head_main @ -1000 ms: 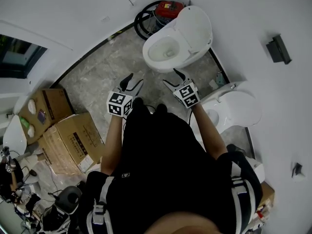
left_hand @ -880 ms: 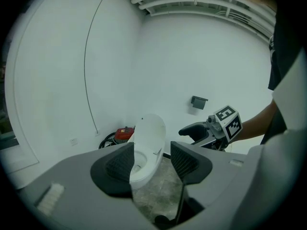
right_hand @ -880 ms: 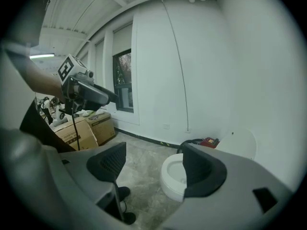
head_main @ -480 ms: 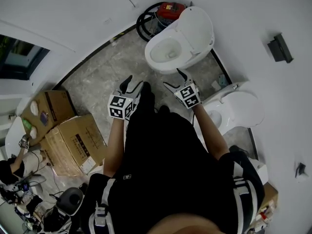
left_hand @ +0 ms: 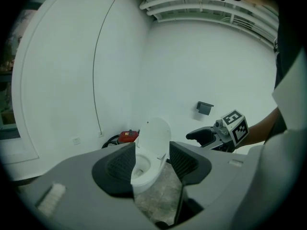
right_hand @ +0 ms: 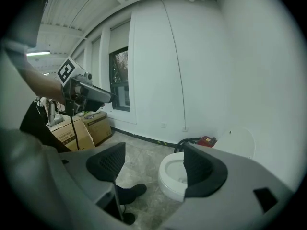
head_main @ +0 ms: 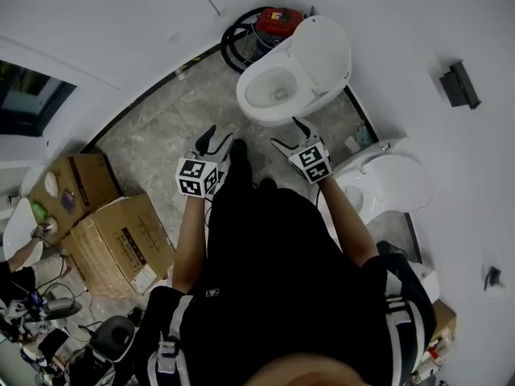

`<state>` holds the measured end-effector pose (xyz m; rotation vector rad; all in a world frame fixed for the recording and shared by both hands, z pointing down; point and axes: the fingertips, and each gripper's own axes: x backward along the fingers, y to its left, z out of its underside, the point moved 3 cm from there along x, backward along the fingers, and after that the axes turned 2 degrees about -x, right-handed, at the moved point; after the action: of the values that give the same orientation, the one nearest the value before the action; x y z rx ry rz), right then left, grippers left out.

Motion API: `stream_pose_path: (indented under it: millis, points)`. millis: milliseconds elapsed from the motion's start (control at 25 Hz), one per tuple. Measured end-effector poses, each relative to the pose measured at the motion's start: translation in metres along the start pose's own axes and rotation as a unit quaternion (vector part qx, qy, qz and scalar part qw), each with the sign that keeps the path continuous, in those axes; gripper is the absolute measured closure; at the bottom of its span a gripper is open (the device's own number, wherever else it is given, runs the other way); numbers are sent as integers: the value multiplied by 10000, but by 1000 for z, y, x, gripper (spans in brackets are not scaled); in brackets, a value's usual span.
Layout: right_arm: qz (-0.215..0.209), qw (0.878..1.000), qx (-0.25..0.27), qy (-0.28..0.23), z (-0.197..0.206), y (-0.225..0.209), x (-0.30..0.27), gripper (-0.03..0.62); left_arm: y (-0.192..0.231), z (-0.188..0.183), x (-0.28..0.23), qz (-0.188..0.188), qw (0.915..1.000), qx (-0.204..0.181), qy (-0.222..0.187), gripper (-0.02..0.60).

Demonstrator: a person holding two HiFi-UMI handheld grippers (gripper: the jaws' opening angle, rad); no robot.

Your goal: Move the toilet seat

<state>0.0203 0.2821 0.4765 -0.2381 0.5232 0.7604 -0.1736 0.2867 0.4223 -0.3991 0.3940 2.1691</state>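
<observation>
A white toilet [head_main: 273, 91] stands at the far wall with its lid [head_main: 322, 51] raised upright at the back. My left gripper [head_main: 217, 139] hangs open in front of the bowl, short of it, with the toilet [left_hand: 143, 164] showing in the gap of the left gripper [left_hand: 151, 163]. My right gripper [head_main: 290, 135] is open near the bowl's front right rim without touching it. Its jaws have just been opening wide and then closing a little, with nothing between them. In the right gripper view, the bowl [right_hand: 173, 174] lies beyond the right gripper [right_hand: 154, 166].
A red machine with a black hose [head_main: 273, 14] sits behind the toilet. A second white toilet [head_main: 382, 183] stands at the right. Cardboard boxes [head_main: 121, 236] are stacked at the left. A black holder [head_main: 457, 81] hangs on the wall. The person's shoe [head_main: 239, 153] is between the grippers.
The person's foot has stepped forward between the grippers. The left gripper has shifted slightly towards the toilet. The right gripper has stayed in place.
</observation>
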Motion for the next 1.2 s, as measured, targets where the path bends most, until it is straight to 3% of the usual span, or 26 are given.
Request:
stream_pose_path:
  millis: [640, 1200]
  points:
    - [45, 9993, -176, 318, -18, -14, -59, 232, 70, -2, -35, 198, 9993, 244, 193, 369]
    - [506, 9959, -492, 568, -39, -46, -118, 237, 133, -17, -106, 946, 9940, -49, 555, 379]
